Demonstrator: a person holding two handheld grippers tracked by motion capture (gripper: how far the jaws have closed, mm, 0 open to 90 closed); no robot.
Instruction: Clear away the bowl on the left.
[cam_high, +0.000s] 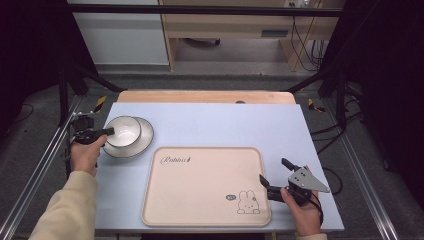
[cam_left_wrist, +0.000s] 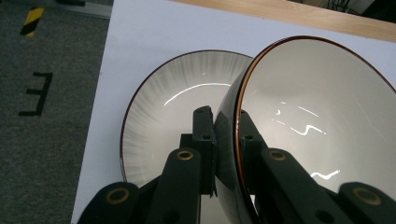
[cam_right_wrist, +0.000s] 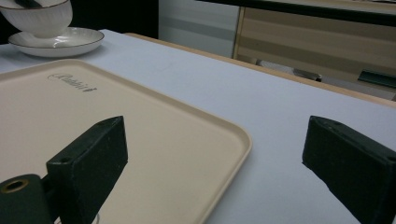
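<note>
My left claw (cam_high: 106, 132) is clenched on the near rim of the white bowl (cam_high: 123, 131): in the left gripper view one jaw presses the dark outer wall and the other lies inside, against the glazed inner face, with the brown-edged rim (cam_left_wrist: 240, 119) pinched between them. The bowl (cam_left_wrist: 317, 121) hangs tilted in that grip, its mouth turned to the right of my jaws, and the ribbed plate (cam_left_wrist: 159, 121) lies just beyond and below the jaw tips on the pale blue table cover (cam_left_wrist: 154, 37). From the high view my left hand (cam_high: 86, 152) sits at the table's left edge, forearm in a cream sleeve (cam_high: 67, 210) running up from the bottom, the claw pointing level and to the right into the bowl, which stands over the plate (cam_high: 146, 140). My right claw (cam_high: 273, 176) is released, its two black jaws spread wide with nothing between them; it rests at the right edge of the beige tray (cam_high: 200, 175), pointing left and slightly away from me, my right hand (cam_high: 302, 210) wrapped around its body low at the table's near edge. In the right gripper view one jaw hovers over the tray's corner (cam_right_wrist: 233, 135) and the other over bare table cover, and the bowl (cam_right_wrist: 39, 16) on its plate (cam_right_wrist: 56, 42) sits far off ahead to the left.
</note>
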